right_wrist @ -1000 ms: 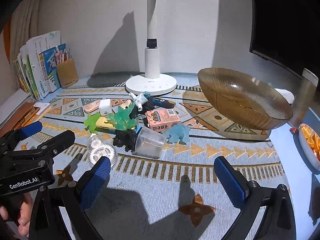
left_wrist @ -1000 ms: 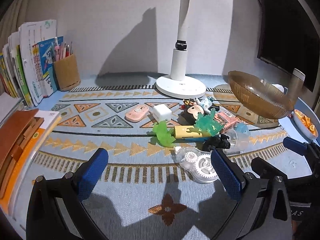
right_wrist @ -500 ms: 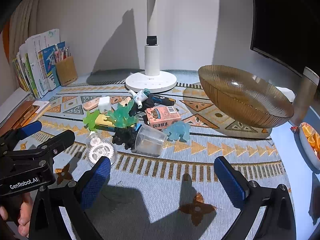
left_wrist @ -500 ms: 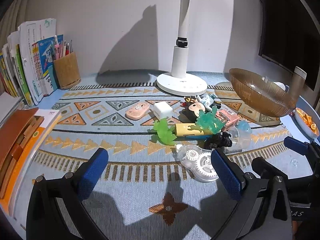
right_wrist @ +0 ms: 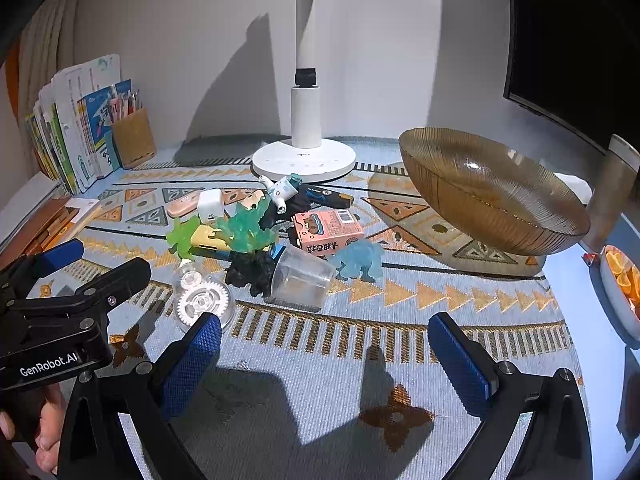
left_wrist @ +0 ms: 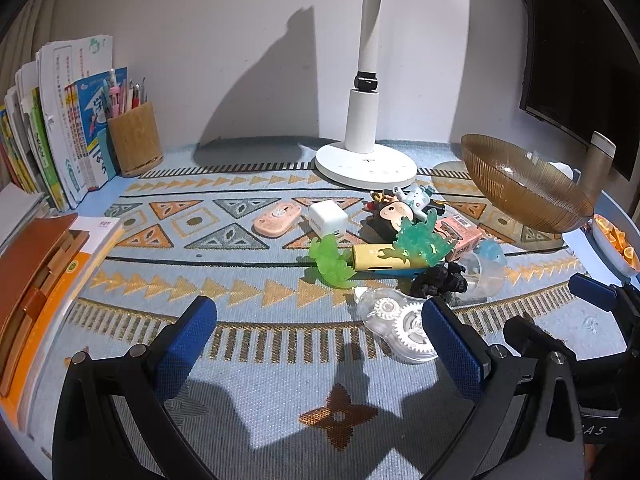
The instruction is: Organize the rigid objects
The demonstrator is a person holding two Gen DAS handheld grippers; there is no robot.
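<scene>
Both claws spread, empty, above the mat.
Left claw [left_wrist: 320, 344]: toy pile [left_wrist: 400, 248] at 1 o'clock. Right claw [right_wrist: 325, 352]: clear cup [right_wrist: 302, 278] at 12 o'clock, near.

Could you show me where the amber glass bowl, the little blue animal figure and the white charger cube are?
amber glass bowl [right_wrist: 492, 200], right wrist view, inner wall.
blue animal figure [right_wrist: 360, 259], right wrist view, body.
white charger cube [left_wrist: 328, 218], left wrist view, top face.
</scene>
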